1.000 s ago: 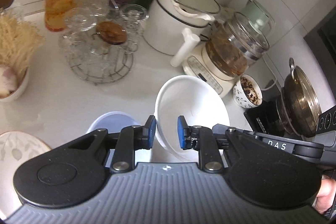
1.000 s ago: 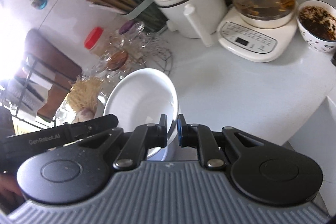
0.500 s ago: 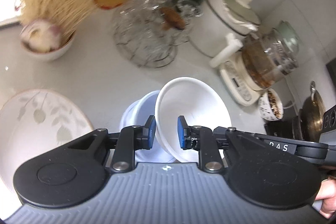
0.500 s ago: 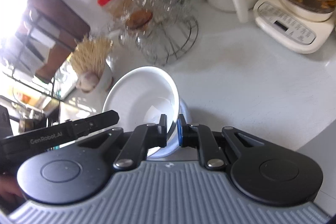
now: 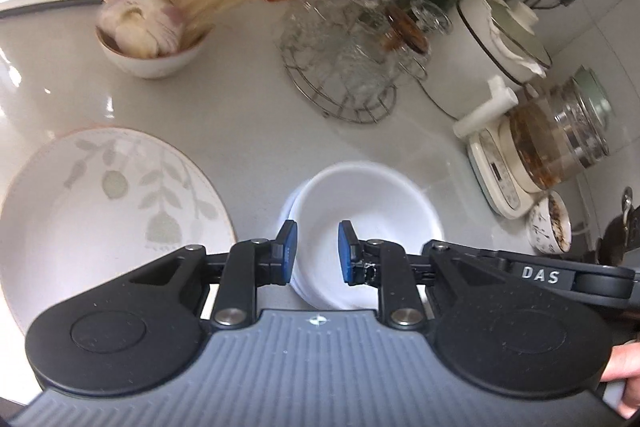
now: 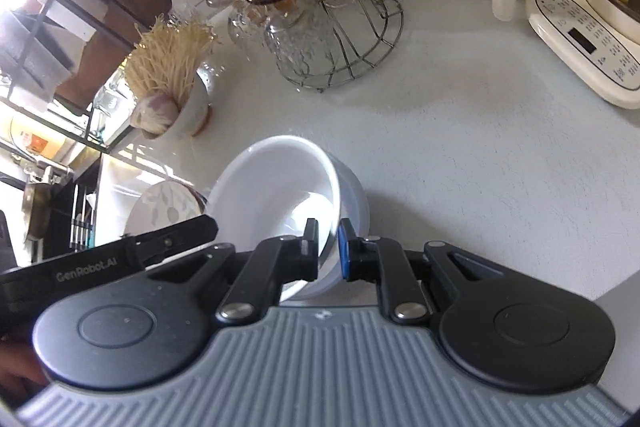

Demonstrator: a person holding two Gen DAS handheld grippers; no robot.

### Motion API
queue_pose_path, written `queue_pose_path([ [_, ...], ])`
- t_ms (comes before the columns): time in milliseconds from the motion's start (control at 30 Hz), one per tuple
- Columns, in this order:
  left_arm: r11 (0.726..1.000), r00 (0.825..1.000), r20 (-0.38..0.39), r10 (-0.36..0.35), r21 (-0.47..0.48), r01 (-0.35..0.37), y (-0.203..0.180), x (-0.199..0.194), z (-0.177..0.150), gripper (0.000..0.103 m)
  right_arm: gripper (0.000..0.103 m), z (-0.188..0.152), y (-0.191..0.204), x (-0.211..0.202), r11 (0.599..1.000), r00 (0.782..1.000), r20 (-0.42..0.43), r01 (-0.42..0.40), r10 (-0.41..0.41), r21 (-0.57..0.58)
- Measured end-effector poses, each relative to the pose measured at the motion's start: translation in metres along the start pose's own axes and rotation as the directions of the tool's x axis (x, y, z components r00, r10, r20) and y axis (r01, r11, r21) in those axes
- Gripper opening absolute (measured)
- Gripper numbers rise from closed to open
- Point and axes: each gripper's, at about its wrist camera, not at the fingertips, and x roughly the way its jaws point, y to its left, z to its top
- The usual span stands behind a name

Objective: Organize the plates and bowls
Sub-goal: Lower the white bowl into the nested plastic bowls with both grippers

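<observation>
I'm lowering the white bowl [image 6: 280, 195] — half a second ago it was tipped above the pale-blue bowl [image 5: 289, 205], now it's nesting inside it on the bench [image 6: 460, 131]. My right hand-held gripper [image 6: 328, 247] is still pinching its glossy rim; the left hand-held gripper [image 5: 316, 251] is hovering released, beside the leaf-patterned plate [image 5: 104, 203].

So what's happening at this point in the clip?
A person with two handheld grippers is stacking bowls on a kitchen counter. The right gripper is clamped on the rim of a white bowl, which sits tilted inside a second bowl beneath it. The left gripper is open on the other side, its fingers straddling the near rim without squeezing it. A leaf-patterned plate lies just left of the stack.
</observation>
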Motion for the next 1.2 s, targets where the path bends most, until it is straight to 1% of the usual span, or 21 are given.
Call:
queue_pose_path([
  [67, 1.0, 1.0, -0.001, 0.007, -0.014, -0.007, 0.003, 0.0, 0.002, 0.025, 0.014, 0.003, 0.0, -0.001, 1.0, 1.0, 0.006, 0.008, -0.008, -0.003],
  [133, 1.0, 1.0, -0.004, 0.015, -0.02, -0.015, 0.004, 0.001, 0.003, 0.031, 0.014, 0.007, -0.002, -0.003, 1.0, 1.0, 0.01, 0.005, -0.005, -0.005],
  [167, 1.0, 1.0, -0.004, 0.019, -0.021, -0.019, 0.004, 0.001, 0.003, 0.031, 0.014, 0.009, -0.004, -0.002, 1.0, 1.0, 0.009, 0.001, -0.001, -0.004],
  [200, 1.0, 1.0, -0.005, 0.023, -0.017, -0.023, 0.003, 0.002, 0.004, 0.031, 0.02, 0.011, -0.006, -0.001, 1.0, 1.0, 0.006, 0.003, -0.003, 0.003],
  [233, 1.0, 1.0, -0.007, 0.027, -0.011, -0.027, 0.001, 0.004, 0.004, 0.031, 0.04, 0.012, -0.009, 0.0, 1.0, 1.0, 0.006, -0.005, 0.005, 0.017],
  [267, 1.0, 1.0, -0.008, 0.03, -0.007, -0.03, 0.0, 0.005, 0.003, 0.031, 0.052, 0.012, -0.013, 0.002, 0.999, 1.0, 0.009, -0.018, 0.017, 0.033],
  [300, 0.999, 0.999, -0.01, 0.034, -0.008, -0.034, 0.0, 0.008, 0.003, 0.031, 0.059, 0.012, -0.016, 0.004, 0.998, 1.0, 0.01, -0.026, 0.026, 0.049],
  [433, 0.998, 0.999, -0.018, 0.051, -0.02, -0.051, -0.001, 0.014, 0.001, 0.031, 0.059, 0.012, -0.027, 0.023, 0.995, 0.998, -0.039, -0.039, 0.042, 0.09],
  [500, 0.998, 0.998, -0.018, 0.056, -0.027, -0.056, 0.0, 0.018, 0.0, 0.031, 0.058, 0.011, -0.031, 0.034, 0.992, 0.996, -0.065, -0.06, 0.067, 0.108],
  [567, 0.997, 0.998, -0.019, 0.065, -0.028, -0.066, 0.0, 0.021, -0.001, 0.031, 0.055, 0.01, -0.035, 0.044, 0.99, 0.993, -0.085, -0.071, 0.081, 0.12],
  [600, 0.997, 0.997, -0.017, 0.071, -0.029, -0.071, 0.0, 0.022, -0.001, 0.031, 0.052, 0.01, -0.035, 0.048, 0.991, 0.993, -0.09, -0.069, 0.08, 0.116],
  [667, 0.996, 0.997, -0.018, 0.074, -0.042, -0.075, 0.001, 0.024, -0.002, 0.032, 0.049, 0.009, -0.037, 0.056, 0.99, 0.991, -0.099, -0.074, 0.085, 0.118],
  [700, 0.996, 0.997, -0.018, 0.076, -0.046, -0.076, 0.001, 0.025, -0.002, 0.034, 0.045, 0.008, -0.039, 0.06, 0.989, 0.99, -0.107, -0.079, 0.092, 0.126],
  [767, 0.996, 0.997, -0.012, 0.078, -0.053, -0.078, 0.001, 0.026, -0.002, 0.038, 0.039, 0.007, -0.04, 0.067, 0.987, 0.987, -0.121, -0.094, 0.11, 0.134],
  [800, 0.996, 0.997, -0.009, 0.076, -0.055, -0.077, 0.0, 0.027, -0.003, 0.039, 0.038, 0.006, -0.04, 0.069, 0.986, 0.985, -0.125, -0.099, 0.115, 0.133],
  [900, 0.992, 0.995, -0.02, 0.102, -0.069, -0.103, -0.001, 0.032, -0.005, 0.04, 0.029, 0.004, -0.038, 0.071, 0.988, 0.985, -0.134, -0.097, 0.113, 0.12],
  [1033, 0.992, 0.993, -0.028, 0.113, -0.056, -0.115, -0.006, 0.036, -0.009, 0.043, 0.026, 0.003, -0.041, 0.071, 0.987, 0.984, -0.13, -0.103, 0.12, 0.125],
  [1200, 0.991, 0.991, -0.031, 0.126, -0.041, -0.128, -0.011, 0.038, -0.012, 0.043, 0.026, 0.002, -0.047, 0.068, 0.982, 0.984, -0.119, -0.113, 0.132, 0.154],
])
